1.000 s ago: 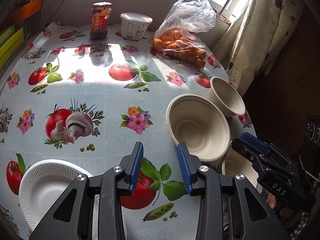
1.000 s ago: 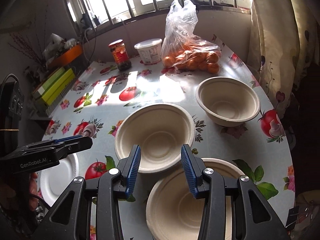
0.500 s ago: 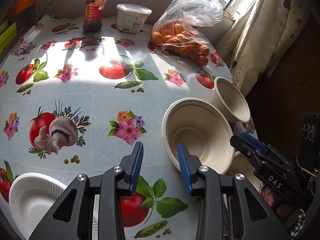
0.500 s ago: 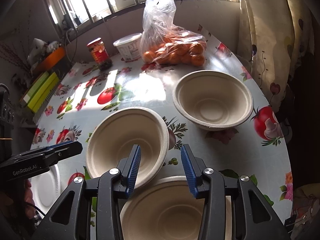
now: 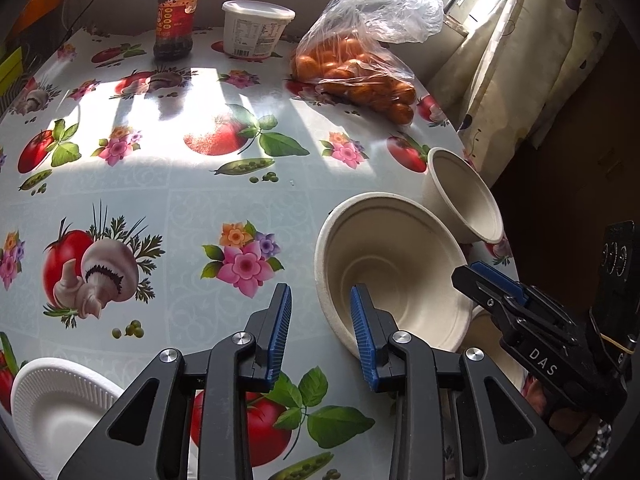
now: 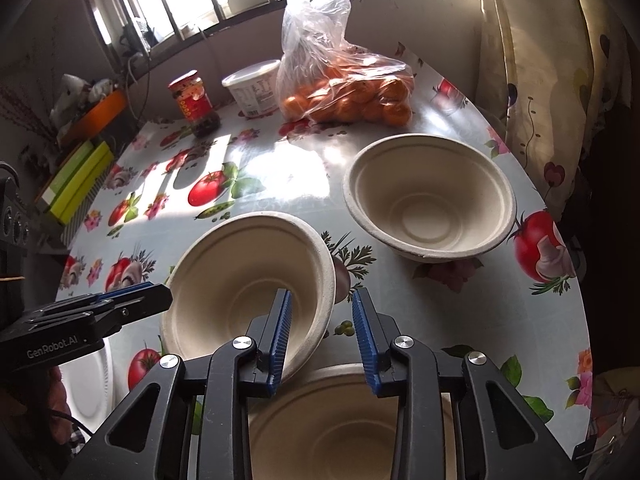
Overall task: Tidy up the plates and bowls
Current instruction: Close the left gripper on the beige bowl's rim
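Observation:
Three beige pulp bowls stand on the flowered tablecloth. My left gripper (image 5: 320, 334) straddles the left rim of the middle bowl (image 5: 392, 272), right finger inside, left finger outside. Its jaws are closing and the pads are still clear of the rim. My right gripper (image 6: 323, 336) straddles the opposite rim of the same middle bowl (image 6: 248, 280), left finger inside; its jaws are also closing, with a gap left. The far bowl (image 6: 428, 204) stands alone. The nearest bowl (image 6: 332, 420) lies under my right gripper, overlapped by the middle bowl's rim. A white plate (image 5: 52, 400) sits at the near left.
At the back stand a red-labelled jar (image 5: 174, 20), a white tub (image 5: 256, 28) and a plastic bag of oranges (image 5: 356, 68). The table's right edge runs beside a curtain (image 6: 552, 80). Green boxes (image 6: 76, 180) lie off the left side.
Both grippers have come forward and down onto the middle bowl, so each now has its rim between the fingers. Both pairs of jaws have narrowed a little.

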